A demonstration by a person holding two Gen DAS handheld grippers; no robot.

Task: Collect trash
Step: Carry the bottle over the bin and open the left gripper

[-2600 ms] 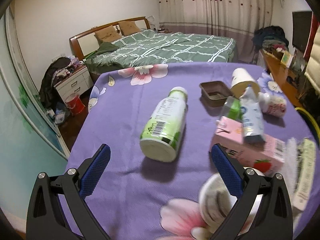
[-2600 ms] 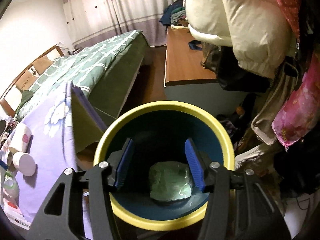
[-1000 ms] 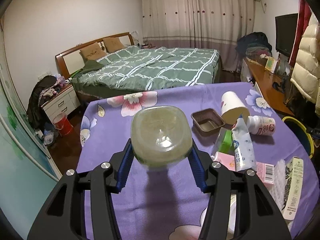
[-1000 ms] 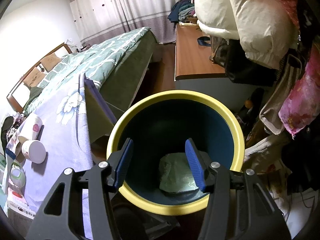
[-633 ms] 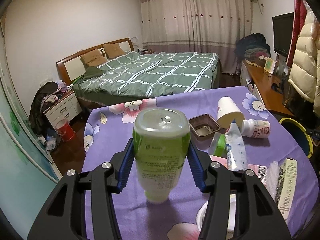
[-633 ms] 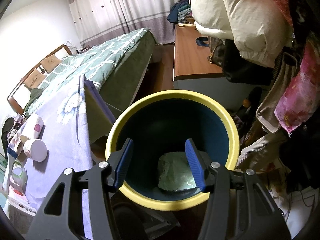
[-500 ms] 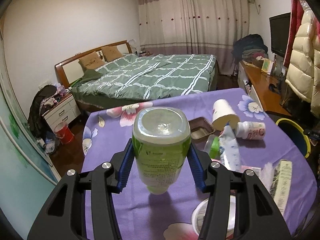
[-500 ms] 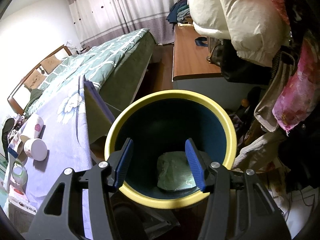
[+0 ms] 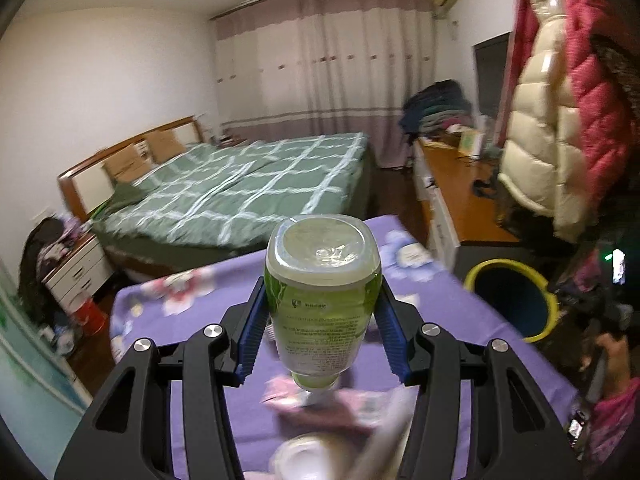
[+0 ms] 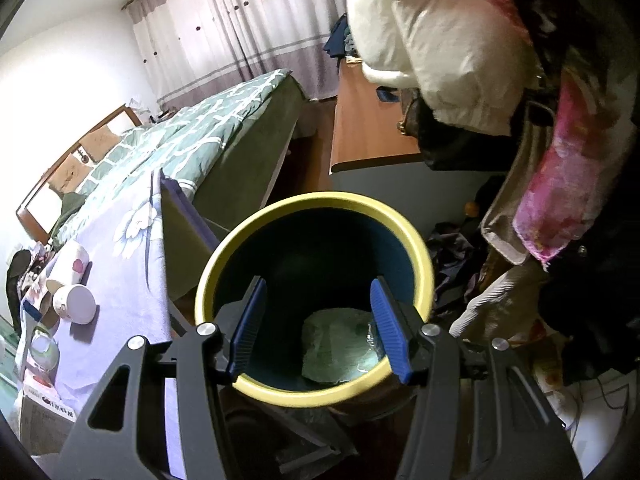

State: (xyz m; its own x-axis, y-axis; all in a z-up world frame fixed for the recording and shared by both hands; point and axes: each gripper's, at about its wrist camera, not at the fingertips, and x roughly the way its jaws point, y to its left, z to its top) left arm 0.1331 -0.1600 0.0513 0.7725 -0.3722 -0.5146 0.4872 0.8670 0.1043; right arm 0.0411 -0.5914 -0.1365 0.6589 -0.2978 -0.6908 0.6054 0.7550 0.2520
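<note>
My left gripper point(image 9: 320, 320) is shut on a green plastic bottle point(image 9: 322, 300), held cap down and base up above the purple flowered table point(image 9: 460, 308). The yellow-rimmed blue bin point(image 9: 514, 298) stands off the table's right edge. In the right wrist view my right gripper point(image 10: 318, 328) is open and empty, hanging over the bin point(image 10: 312, 208), which holds a crumpled clear wrapper point(image 10: 340, 344) at its bottom.
A pink carton point(image 9: 320, 404) and a white lid point(image 9: 312, 456) lie blurred under the bottle. A paper cup point(image 10: 72, 260), a small white bottle point(image 10: 76, 304) and other trash lie on the table. A bed point(image 9: 240, 192), desk point(image 9: 460, 196) and hanging coats point(image 9: 560, 140) surround it.
My left gripper closed on the lying bottle, lifted it cap down, and has swung right toward the bin. My right gripper stays open over the bin.
</note>
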